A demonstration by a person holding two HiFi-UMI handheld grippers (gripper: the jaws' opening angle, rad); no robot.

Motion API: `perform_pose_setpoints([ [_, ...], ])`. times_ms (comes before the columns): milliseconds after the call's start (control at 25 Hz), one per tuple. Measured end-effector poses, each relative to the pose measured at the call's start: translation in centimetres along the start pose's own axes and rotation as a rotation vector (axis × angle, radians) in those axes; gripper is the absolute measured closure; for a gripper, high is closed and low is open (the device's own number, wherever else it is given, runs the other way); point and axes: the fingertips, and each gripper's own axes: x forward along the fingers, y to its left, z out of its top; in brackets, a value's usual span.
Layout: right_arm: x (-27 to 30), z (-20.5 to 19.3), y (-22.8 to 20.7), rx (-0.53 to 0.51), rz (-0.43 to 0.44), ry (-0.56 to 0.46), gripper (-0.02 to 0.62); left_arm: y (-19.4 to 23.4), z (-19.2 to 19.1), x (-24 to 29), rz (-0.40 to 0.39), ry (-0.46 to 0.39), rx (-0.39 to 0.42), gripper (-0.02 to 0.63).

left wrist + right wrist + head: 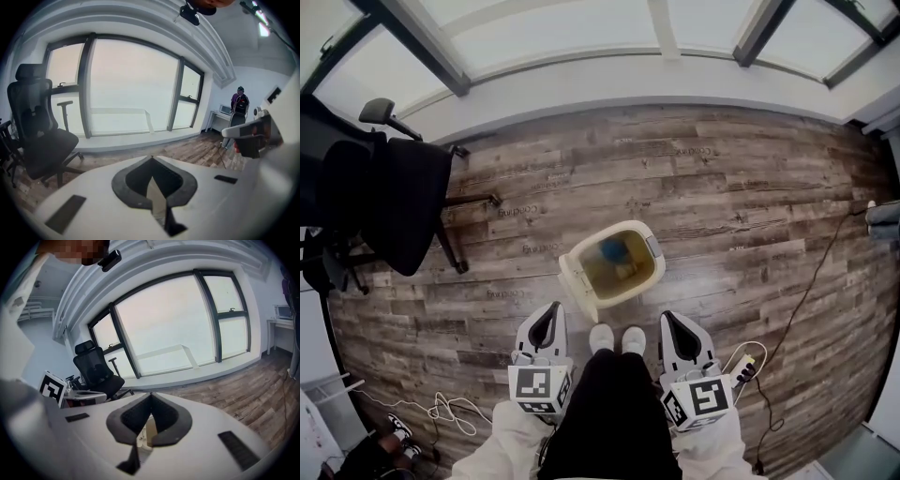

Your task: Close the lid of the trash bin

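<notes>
The cream trash bin [614,265] stands on the wooden floor just ahead of my feet. Its lid [577,287] is swung open and hangs at the bin's near-left side. A yellowish liner and something blue show inside. My left gripper [551,309] and right gripper [667,317] are held low on either side of my legs, short of the bin and not touching it. Both point forward with jaws together and nothing held. The left gripper view has its jaws [151,159] closed to a point, and the right gripper view shows the same [150,395], with a cream sliver behind.
A black office chair [384,202] stands at the left. Cables lie on the floor at the near left [441,408] and run along the right [806,291]. A window wall spans the far side. A person [240,101] stands far off by a desk.
</notes>
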Motion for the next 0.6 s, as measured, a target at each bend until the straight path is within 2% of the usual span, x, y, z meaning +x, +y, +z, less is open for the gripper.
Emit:
perform_pose_setpoints([
  [240,2.6,-4.3,-0.9,-0.012,0.009,0.019,0.572,0.0,-4.5,3.0,-0.028,-0.005,-0.017,0.601],
  [600,4.6,-8.8,-2.7,0.013,-0.009,0.027,0.572,1.3,-9.4,5.8,0.020,0.044,-0.035,0.601],
])
